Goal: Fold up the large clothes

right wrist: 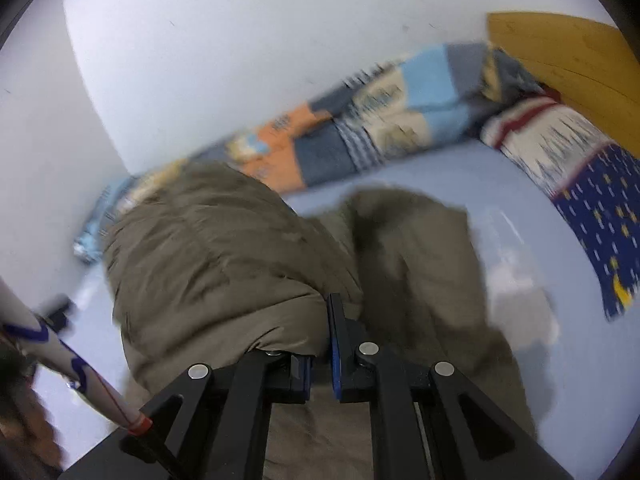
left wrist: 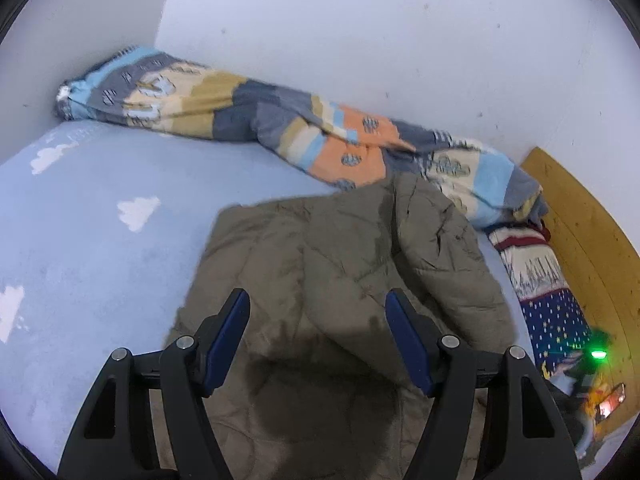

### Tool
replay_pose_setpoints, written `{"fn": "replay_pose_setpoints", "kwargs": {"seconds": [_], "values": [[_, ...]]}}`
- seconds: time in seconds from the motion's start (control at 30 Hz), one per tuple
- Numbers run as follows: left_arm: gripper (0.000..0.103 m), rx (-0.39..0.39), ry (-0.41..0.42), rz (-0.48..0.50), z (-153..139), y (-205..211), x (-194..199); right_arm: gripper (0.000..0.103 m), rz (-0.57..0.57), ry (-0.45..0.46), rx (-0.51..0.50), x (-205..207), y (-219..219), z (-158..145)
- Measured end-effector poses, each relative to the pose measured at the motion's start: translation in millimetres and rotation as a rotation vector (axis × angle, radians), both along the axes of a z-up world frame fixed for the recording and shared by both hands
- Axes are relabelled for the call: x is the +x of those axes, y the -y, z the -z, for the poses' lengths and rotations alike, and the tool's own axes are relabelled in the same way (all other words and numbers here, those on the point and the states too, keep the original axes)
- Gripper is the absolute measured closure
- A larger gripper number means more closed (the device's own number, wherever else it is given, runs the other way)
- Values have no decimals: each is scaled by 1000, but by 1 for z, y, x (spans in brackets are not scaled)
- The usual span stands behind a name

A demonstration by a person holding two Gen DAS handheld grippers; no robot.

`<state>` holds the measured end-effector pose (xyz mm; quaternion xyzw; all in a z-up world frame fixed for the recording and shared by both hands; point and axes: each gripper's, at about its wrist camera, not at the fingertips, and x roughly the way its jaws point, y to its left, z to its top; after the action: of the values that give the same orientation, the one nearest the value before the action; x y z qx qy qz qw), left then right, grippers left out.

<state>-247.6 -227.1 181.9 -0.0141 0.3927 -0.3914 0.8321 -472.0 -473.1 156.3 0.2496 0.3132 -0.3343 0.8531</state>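
Observation:
A large olive-brown quilted jacket (left wrist: 340,256) lies on the light blue bed sheet (left wrist: 100,240). My left gripper (left wrist: 318,300) is open and empty, hovering just above the jacket's near part. In the right wrist view my right gripper (right wrist: 324,320) is shut on a thick fold of the jacket (right wrist: 224,248), which bulges up over the left finger. The rest of the jacket (right wrist: 420,264) lies flat to the right. The view is motion-blurred.
A rolled patchwork quilt (left wrist: 280,128) runs along the white wall at the back. A navy and white pillow (left wrist: 548,292) lies by the wooden headboard (left wrist: 580,220). A device with a green light (left wrist: 598,354) is at the right. A sleeve (right wrist: 60,348) shows at lower left.

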Motion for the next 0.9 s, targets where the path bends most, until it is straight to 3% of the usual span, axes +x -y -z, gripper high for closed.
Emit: {"fn": "replay_pose_setpoints", "kwargs": {"seconds": [0.07, 0.13, 0.27, 0.33, 0.4, 0.47, 0.5, 0.57, 0.63, 0.8, 0.9], "values": [[34, 37, 12, 39, 10, 13, -3, 96, -4, -97, -9, 8, 10, 27], [34, 63, 29, 77, 18, 27, -5, 95, -3, -116, 24, 14, 19, 45], [34, 82, 61, 145, 31, 51, -10, 95, -20, -165, -44, 26, 15, 43], [34, 140, 112, 157, 41, 64, -13, 95, -27, -176, -50, 27, 16, 45], [34, 226, 121, 168, 62, 78, -9, 88, -29, -196, -46, 25, 14, 42], [34, 310, 73, 158, 83, 85, 1, 62, -34, -230, -8, 24, 18, 36], [33, 337, 28, 159, 95, 87, 8, 58, -38, -229, 4, 20, 17, 32], [29, 335, 3, 142, 102, 85, 13, 46, -45, -229, 16, 10, 13, 19], [29, 332, 3, 144, 98, 83, 14, 43, -16, -266, -17, 1, 7, 7], [29, 300, -7, 114, 77, 72, 15, 43, 47, -155, -122, -8, -3, -25], [29, 243, 123, 86, 43, 64, 7, 43, 12, 3, -137, 0, -6, -36]]}}
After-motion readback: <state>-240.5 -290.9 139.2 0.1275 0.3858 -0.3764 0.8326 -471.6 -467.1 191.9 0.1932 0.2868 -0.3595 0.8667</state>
